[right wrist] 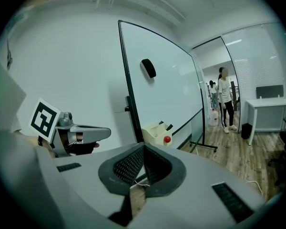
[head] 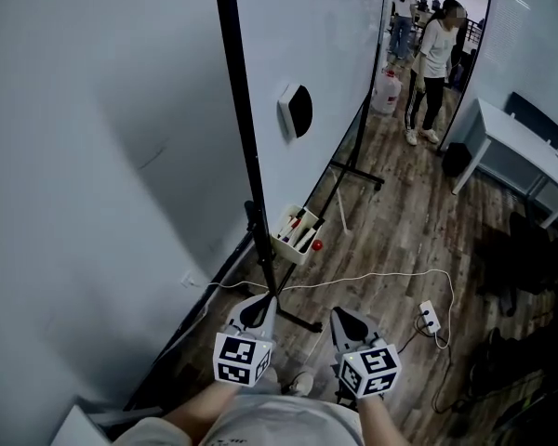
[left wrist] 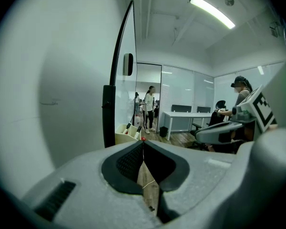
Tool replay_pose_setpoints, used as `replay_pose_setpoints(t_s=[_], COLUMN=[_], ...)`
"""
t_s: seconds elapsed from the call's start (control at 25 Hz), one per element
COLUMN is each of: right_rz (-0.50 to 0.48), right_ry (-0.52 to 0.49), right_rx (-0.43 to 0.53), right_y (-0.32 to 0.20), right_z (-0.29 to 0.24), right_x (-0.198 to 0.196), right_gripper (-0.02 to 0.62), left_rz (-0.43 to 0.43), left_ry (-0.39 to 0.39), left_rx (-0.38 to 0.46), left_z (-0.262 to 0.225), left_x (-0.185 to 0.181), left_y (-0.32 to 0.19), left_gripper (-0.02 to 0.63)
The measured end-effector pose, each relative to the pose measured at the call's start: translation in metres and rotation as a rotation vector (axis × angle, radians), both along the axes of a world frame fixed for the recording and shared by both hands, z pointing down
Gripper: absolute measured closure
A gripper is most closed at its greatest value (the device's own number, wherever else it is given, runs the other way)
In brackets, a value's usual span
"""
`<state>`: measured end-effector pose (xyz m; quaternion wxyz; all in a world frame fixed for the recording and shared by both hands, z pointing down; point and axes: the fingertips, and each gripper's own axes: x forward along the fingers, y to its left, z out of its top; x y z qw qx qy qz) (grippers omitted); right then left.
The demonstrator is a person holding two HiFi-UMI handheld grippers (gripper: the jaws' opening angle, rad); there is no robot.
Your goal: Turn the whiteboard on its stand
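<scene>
Nearest, the left tool (head: pixel 258 308) and the right tool (head: pixel 346 320) are held side by side above the wooden floor (head: pixel 381 249), each with its jaws pressed together on nothing. Just ahead, the whiteboard (head: pixel 330 45) stands edge-on in its black stand (head: pixel 246 137), with a marker tray (head: pixel 296 235) low down and an eraser (head: pixel 295 110) on its face. Farther off stands a person (head: pixel 436 59).

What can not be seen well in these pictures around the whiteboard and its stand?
- Whiteboard top edge: head view, cut off by the picture's top.
- Stand foot: left gripper view, hidden behind the left gripper.
- Markers in the tray: head view, too small to read.
- Clamp on the stand: right gripper view, too small to tell locked or loose.
</scene>
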<state>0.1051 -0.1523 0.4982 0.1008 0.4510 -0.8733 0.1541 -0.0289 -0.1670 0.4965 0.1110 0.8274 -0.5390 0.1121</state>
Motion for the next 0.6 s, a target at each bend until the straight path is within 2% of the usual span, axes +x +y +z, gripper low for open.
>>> replay_pose_setpoints(t_s=[0.6], right_rz=[0.033], right_ry=[0.008], right_rx=[0.014], right_y=[-0.041], right_z=[-0.009], right_x=[-0.019], right_gripper=[0.589], left_rz=[0.033], left_ry=[-0.02], left_rx=[0.017], left_z=[-0.005], left_x=[-0.024], left_y=[-0.045], left_gripper=[0.594])
